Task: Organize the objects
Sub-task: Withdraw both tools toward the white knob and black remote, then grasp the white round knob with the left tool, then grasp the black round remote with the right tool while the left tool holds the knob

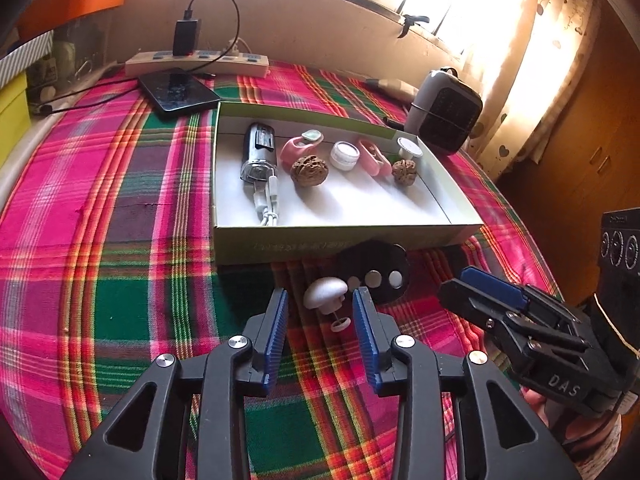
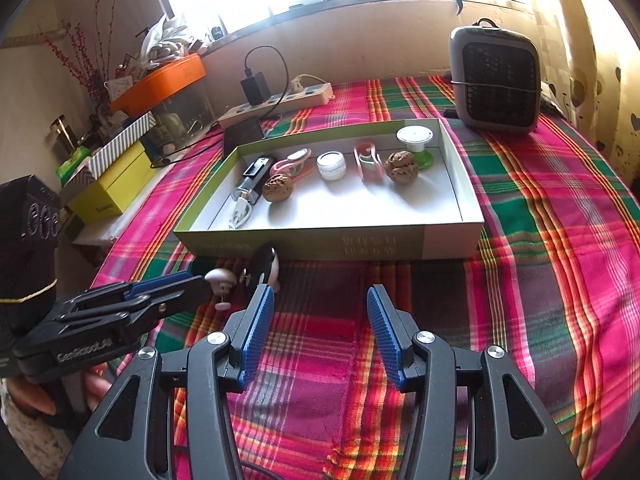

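A shallow green-sided box (image 1: 320,246) (image 2: 304,246) lies on the plaid cloth. It holds a silver device with white cable (image 1: 259,152), two walnuts (image 1: 309,170) (image 2: 401,167), pink clips (image 1: 298,147), a small white jar (image 2: 331,165) and a white-topped green stand (image 2: 416,140). A white mushroom-shaped knob (image 1: 326,294) (image 2: 221,278) lies on the cloth before the box, beside a black key fob (image 1: 376,276). My left gripper (image 1: 320,304) is open, its blue pads either side of the knob without touching it. My right gripper (image 2: 320,300) is open and empty over bare cloth.
A black phone (image 1: 178,92) and a power strip (image 1: 196,62) with a charger lie behind the box. A grey heater (image 2: 496,80) stands at the back right. Yellow and orange boxes (image 2: 112,188) are stacked at the left edge of the table.
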`<state>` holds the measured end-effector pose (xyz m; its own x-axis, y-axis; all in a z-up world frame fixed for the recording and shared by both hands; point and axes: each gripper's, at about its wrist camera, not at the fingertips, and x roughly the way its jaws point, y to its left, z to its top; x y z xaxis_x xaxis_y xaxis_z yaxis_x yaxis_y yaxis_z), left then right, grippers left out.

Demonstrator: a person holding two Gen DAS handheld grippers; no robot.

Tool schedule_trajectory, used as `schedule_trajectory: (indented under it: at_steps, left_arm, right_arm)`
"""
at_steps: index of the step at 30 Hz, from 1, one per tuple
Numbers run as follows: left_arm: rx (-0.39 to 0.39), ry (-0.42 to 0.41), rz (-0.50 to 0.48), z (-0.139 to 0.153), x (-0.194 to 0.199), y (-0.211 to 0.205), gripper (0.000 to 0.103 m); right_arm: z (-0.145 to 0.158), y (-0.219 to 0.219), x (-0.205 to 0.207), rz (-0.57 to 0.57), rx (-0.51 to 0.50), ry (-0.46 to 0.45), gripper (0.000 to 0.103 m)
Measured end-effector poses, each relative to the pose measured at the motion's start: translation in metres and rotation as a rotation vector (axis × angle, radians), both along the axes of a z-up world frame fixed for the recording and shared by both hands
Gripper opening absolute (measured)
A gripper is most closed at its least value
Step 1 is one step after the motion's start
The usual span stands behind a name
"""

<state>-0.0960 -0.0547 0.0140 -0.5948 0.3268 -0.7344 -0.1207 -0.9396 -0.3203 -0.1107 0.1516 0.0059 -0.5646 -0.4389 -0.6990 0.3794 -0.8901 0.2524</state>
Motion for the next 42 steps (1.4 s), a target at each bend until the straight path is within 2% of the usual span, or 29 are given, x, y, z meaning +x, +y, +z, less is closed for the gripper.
schedule_trajectory:
  at_steps: [5,15,20,28,42]
  left_arm:
    - [-0.051,0.004,-0.019,-0.002,-0.003,0.009,0.032]
    - [-0.075,-0.010,0.008,-0.006,-0.013,0.009,0.031]
    - [-0.076,-0.003,0.016,-0.007,-0.012,0.002,0.020]
    - [-0.064,0.012,0.005,-0.008,-0.004,-0.007,0.020]
    - [0.009,0.023,0.006,-0.012,0.001,-0.026,0.021]
  right_arm:
    - [0.000,0.002,0.001,-0.009,-0.003,0.000,0.050]
    - [-0.001,0.005,-0.003,-0.017,-0.008,-0.014,0.050]
    - [-0.002,0.000,-0.008,-0.002,-0.023,-0.025,0.050]
    - [0.000,-0.011,-0.007,0.021,-0.071,-0.023,0.050]
    - [-0.011,-0.060,-0.015,0.066,0.052,-0.016,0.050]
